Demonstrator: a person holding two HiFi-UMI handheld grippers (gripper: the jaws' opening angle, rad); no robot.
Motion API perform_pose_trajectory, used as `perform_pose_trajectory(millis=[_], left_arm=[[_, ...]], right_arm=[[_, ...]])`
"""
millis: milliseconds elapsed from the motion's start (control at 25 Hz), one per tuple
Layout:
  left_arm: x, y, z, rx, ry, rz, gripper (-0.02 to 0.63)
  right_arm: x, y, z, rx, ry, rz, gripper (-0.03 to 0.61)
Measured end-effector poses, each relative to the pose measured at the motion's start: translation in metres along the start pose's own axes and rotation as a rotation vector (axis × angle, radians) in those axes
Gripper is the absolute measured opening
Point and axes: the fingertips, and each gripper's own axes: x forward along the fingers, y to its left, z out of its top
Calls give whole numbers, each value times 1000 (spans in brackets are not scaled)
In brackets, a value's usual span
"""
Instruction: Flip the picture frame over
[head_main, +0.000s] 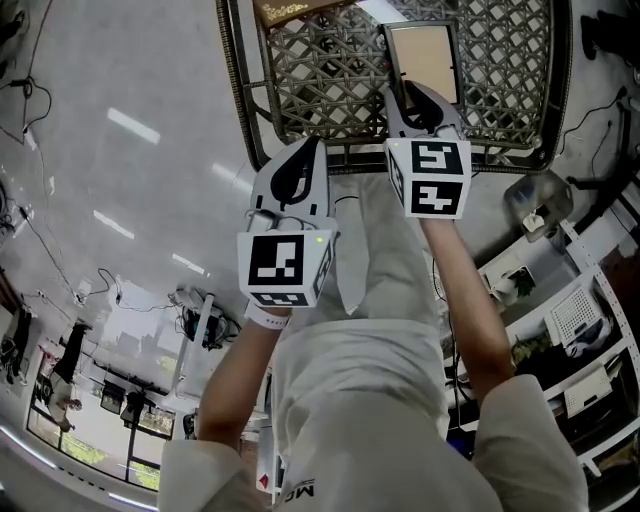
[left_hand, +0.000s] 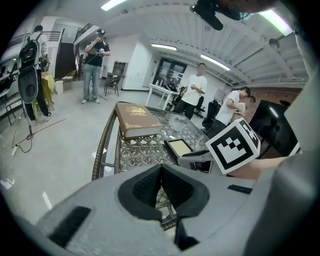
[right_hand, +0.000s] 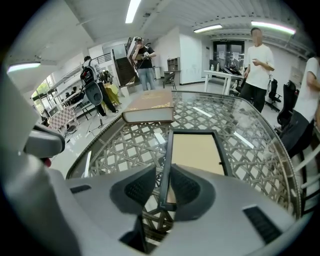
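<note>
The picture frame (head_main: 422, 58) lies on the glass-topped lattice table (head_main: 240, 90), its tan panel facing up inside a dark border. In the right gripper view the frame (right_hand: 197, 150) runs away from me, and its near left border stands between the pads of my right gripper (right_hand: 165, 187), which is shut on it. From above, the right gripper (head_main: 415, 100) sits at the frame's near edge. My left gripper (head_main: 300, 160) hangs just off the table's near rim, shut with nothing in it (left_hand: 161, 170). It looks across at the frame (left_hand: 180, 147) and the right gripper (left_hand: 200, 159).
A thick brown book (right_hand: 150, 106) lies on the table beyond and left of the frame, also in the left gripper view (left_hand: 136, 120). Several people stand in the room behind the table. Shelving with clutter (head_main: 585, 330) is at my right.
</note>
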Motion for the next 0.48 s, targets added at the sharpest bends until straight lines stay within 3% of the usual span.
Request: perform_pose_trajectory(millis=[480], left_arm=[[-1,3,-6,-4,9,0,21]], right_arm=[[7,-2,-4,-31,71,-62,70]])
